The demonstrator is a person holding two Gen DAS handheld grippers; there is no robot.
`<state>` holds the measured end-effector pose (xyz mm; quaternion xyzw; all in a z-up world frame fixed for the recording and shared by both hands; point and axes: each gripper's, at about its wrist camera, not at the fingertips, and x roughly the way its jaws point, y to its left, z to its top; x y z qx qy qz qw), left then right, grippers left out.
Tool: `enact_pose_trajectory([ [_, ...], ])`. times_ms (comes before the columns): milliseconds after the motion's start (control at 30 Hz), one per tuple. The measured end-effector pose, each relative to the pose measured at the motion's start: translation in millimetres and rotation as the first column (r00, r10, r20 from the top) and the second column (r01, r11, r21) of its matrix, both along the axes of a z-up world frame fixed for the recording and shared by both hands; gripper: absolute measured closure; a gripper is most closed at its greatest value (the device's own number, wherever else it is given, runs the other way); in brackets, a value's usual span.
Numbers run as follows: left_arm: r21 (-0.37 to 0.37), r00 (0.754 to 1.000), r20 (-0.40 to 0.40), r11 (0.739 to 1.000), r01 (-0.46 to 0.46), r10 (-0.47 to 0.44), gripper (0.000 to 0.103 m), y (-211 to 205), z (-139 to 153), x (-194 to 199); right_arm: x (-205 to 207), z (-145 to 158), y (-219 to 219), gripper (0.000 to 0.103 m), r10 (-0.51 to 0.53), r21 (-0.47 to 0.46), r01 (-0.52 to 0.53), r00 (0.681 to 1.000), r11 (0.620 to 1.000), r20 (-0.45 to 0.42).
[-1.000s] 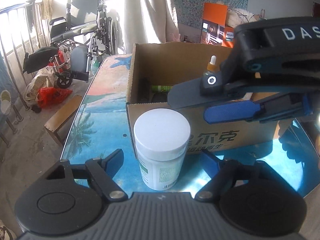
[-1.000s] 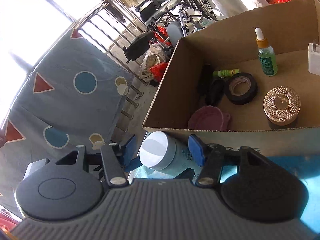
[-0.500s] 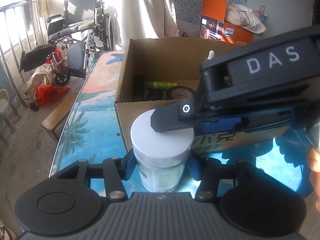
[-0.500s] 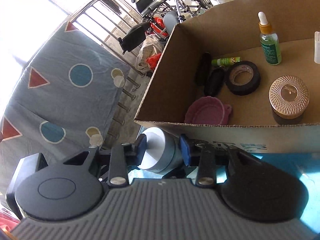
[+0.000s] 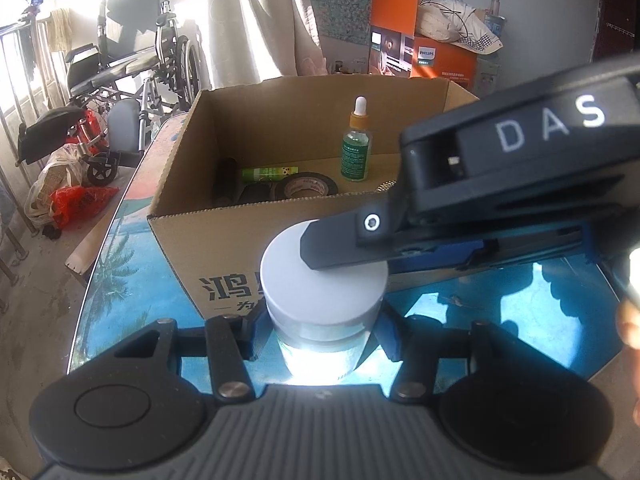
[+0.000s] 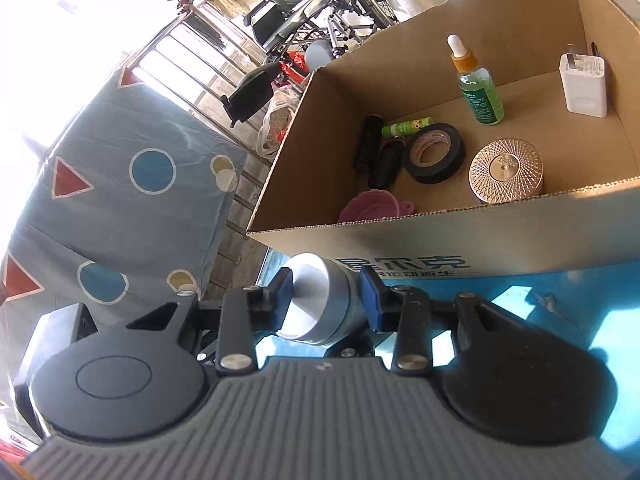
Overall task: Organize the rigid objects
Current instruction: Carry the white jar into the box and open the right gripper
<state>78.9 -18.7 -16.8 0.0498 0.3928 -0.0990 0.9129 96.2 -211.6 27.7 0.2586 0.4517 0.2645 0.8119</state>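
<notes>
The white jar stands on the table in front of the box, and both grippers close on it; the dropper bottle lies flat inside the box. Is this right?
One detail is wrong: the dropper bottle stands upright inside the box, as the right wrist view shows. The white jar does stand in front, with the left gripper and right gripper closed on it.

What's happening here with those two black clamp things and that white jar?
A person is tidying items into a cardboard box, holding a gripper in each hand. Both grippers are closed on the same white-lidded jar, which stands on the blue table just in front of the box: the left gripper on its body, the right gripper at its lid. A dropper bottle and a tape roll already sit inside.
</notes>
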Motion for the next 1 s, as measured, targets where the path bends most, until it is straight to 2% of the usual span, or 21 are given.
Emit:
enact_pose_trajectory([
  [333,0.022,0.999,0.041,1.0,0.006,-0.007,0.049,-5,17,-16,-17,15,-11,0.066,0.003,0.027,-0.004,0.999,1.0,0.032],
  [633,0.072,0.98,0.2,0.997,-0.015,0.001,0.049,0,82,-43,-40,75,-7,0.065,0.051,0.101,-0.07,0.982,0.992,0.18],
  [867,0.068,0.956,0.287,0.997,0.044,-0.062,0.049,-22,134,-14,-29,138,-25,0.064,0.031,0.085,-0.062,0.943,0.994,0.33],
  [1000,0.049,0.953,0.278,0.993,0.109,-0.118,0.049,-47,145,16,-14,156,-53,0.064,-0.019,0.065,-0.004,0.932,0.998,0.361],
])
